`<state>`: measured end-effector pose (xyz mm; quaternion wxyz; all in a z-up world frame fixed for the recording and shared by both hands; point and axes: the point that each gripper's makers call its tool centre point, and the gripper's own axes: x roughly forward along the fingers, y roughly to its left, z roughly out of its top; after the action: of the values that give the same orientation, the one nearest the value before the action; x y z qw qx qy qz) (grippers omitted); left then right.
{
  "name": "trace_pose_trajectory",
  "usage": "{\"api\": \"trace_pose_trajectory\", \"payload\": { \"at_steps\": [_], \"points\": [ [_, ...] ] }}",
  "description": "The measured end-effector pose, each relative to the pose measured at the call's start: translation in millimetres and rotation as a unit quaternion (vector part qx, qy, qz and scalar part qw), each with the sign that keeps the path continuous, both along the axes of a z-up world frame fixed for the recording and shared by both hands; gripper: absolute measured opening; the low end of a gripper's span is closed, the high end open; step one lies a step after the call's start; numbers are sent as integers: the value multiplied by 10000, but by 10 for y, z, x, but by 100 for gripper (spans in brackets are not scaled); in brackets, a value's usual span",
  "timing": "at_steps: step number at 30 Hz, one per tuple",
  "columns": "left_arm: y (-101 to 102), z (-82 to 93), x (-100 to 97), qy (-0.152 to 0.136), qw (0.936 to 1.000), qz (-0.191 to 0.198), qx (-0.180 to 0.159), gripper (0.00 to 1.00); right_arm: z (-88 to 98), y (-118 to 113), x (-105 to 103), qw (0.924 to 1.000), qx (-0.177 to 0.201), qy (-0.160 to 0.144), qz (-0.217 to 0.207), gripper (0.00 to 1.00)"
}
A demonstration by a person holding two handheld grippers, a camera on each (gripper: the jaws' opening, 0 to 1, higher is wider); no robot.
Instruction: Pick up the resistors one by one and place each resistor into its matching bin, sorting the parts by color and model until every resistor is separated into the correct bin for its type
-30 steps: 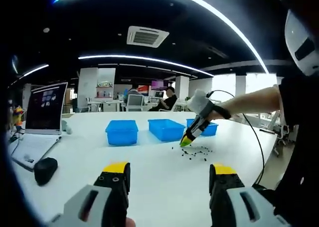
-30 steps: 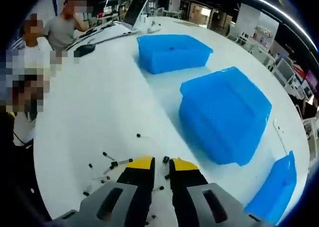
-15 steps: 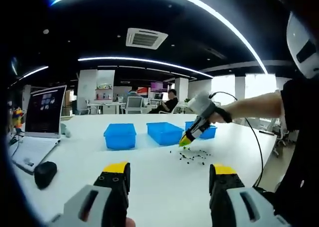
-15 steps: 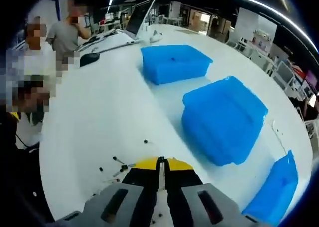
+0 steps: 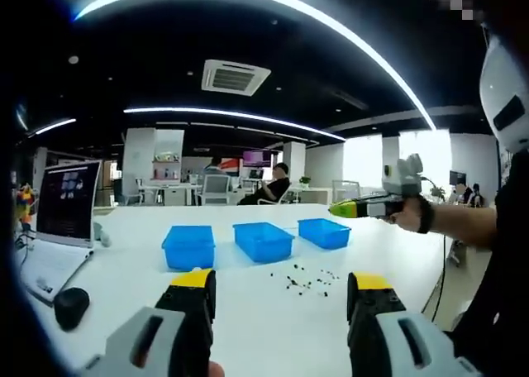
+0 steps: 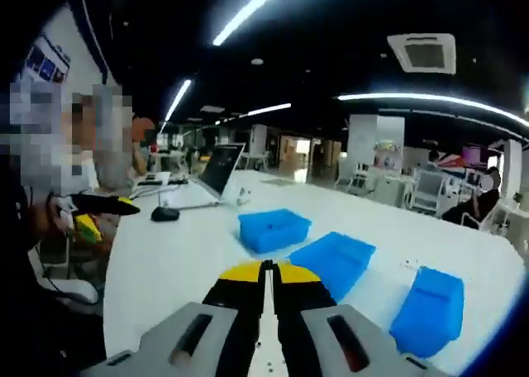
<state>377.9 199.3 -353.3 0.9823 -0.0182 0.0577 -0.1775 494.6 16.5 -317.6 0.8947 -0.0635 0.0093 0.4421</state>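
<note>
A person's right gripper [image 6: 266,267], its yellow-tipped jaws pressed together, hangs raised above the white table [image 6: 173,253] with three blue bins [image 6: 331,257] ahead of it. A thin dark sliver shows in the seam between the jaws; it may be a resistor, but the part is too small there to be sure. The loose resistors [image 5: 302,279] lie scattered on the tabletop just in front of the bins. The left gripper [image 5: 281,284] waits low over the table with its jaws spread and nothing between them.

The risk, as it looks: a part this slight, with thin wire leads, could slip or twist from the pinch on the way over, or land in the wrong bin, since the three trays look identical. The bins are smooth, glossy plastic, rectangular with raised rims. The tabletop is slick and pale, so a dropped piece could skid or roll.
</note>
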Motion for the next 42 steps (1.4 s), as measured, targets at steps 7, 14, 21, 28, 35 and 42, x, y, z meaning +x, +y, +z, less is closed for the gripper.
{"api": "trace_pose_trajectory", "payload": {
  "at_steps": [7,14,21,28,35,42],
  "points": [
    [62,64,-10,-52,9998,180,52,65,108,270,35,9985,551,-4,32,7],
    [245,104,-16,-127,9976,677,111,65,301,954,408,9970,650,-2,426,7],
    [471,117,-68,-90,9932,1143,206,65,412,1770,1063,9966,437,141,679,7],
    [722,155,-111,-131,9876,1557,175,65,232,2327,1485,9976,68,317,613,7],
    [803,139,-135,-112,9856,1677,158,65,26,2583,1691,9976,-245,414,503,7],
    [761,122,-139,-95,9868,1608,152,65,-47,2502,1727,9980,-350,329,401,31]
  ]
}}
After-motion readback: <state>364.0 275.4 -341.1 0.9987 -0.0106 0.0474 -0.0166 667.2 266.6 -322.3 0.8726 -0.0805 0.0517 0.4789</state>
